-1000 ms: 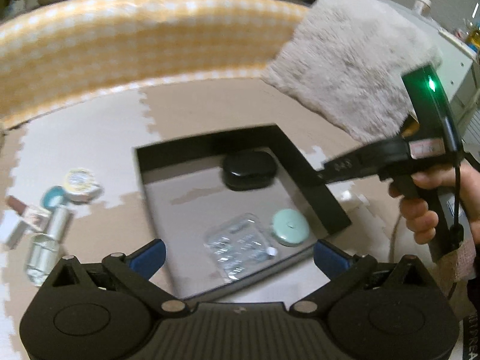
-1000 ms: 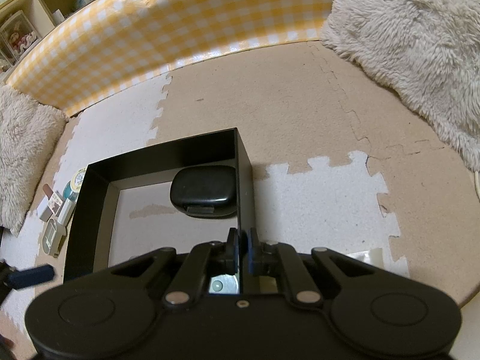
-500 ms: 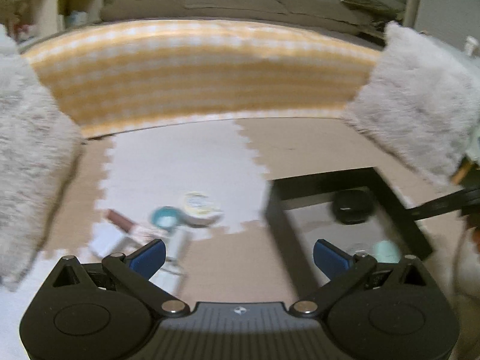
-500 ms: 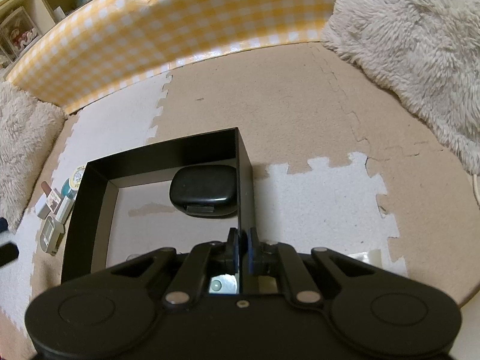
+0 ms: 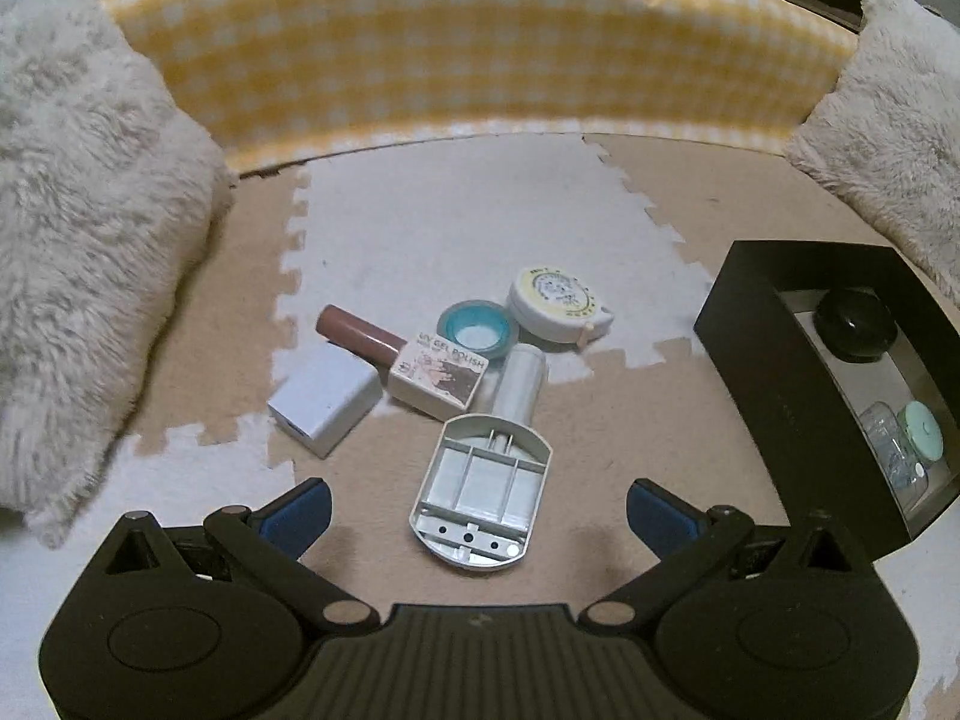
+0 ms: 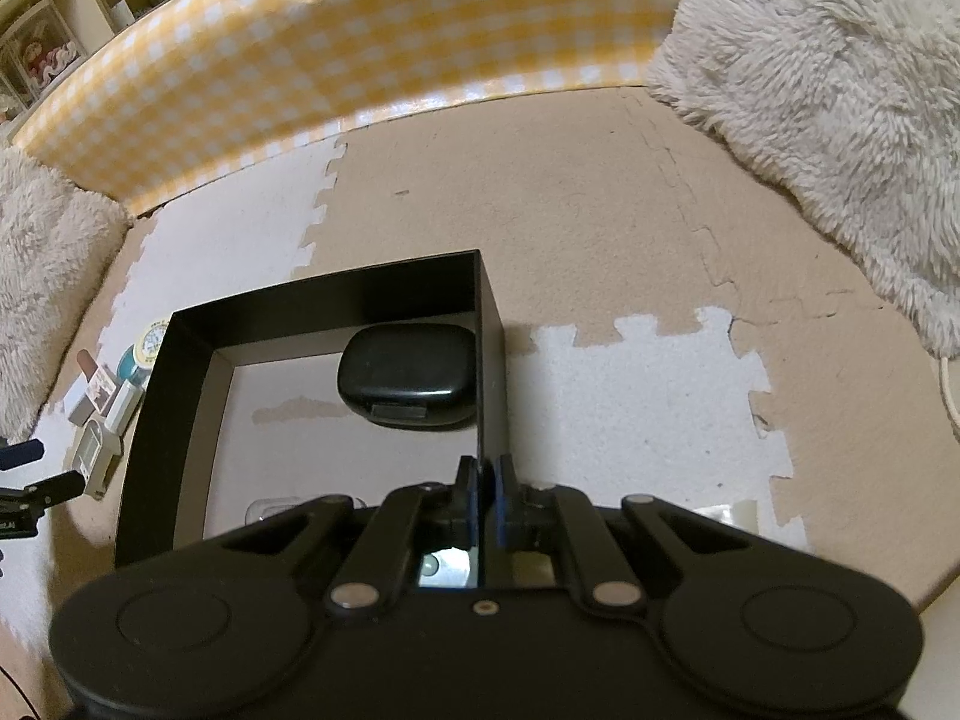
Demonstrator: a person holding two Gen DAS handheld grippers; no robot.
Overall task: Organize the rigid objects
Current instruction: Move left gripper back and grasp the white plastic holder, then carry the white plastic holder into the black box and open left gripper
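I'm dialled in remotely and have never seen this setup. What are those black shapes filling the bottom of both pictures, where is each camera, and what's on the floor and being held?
No robot here: a person carries a handheld two-finger gripper in each hand, each with a fisheye camera looking along its fingers. The black shapes are the grippers' own bodies.

The left wrist view shows the left gripper open, holding nothing, above a pile on the foam mat: a grey plastic case, a white block, a gel polish box, a brown tube, a teal jar and a round tape measure.

The right wrist view shows the right gripper shut on the wall of the black box. Inside lies a black case.
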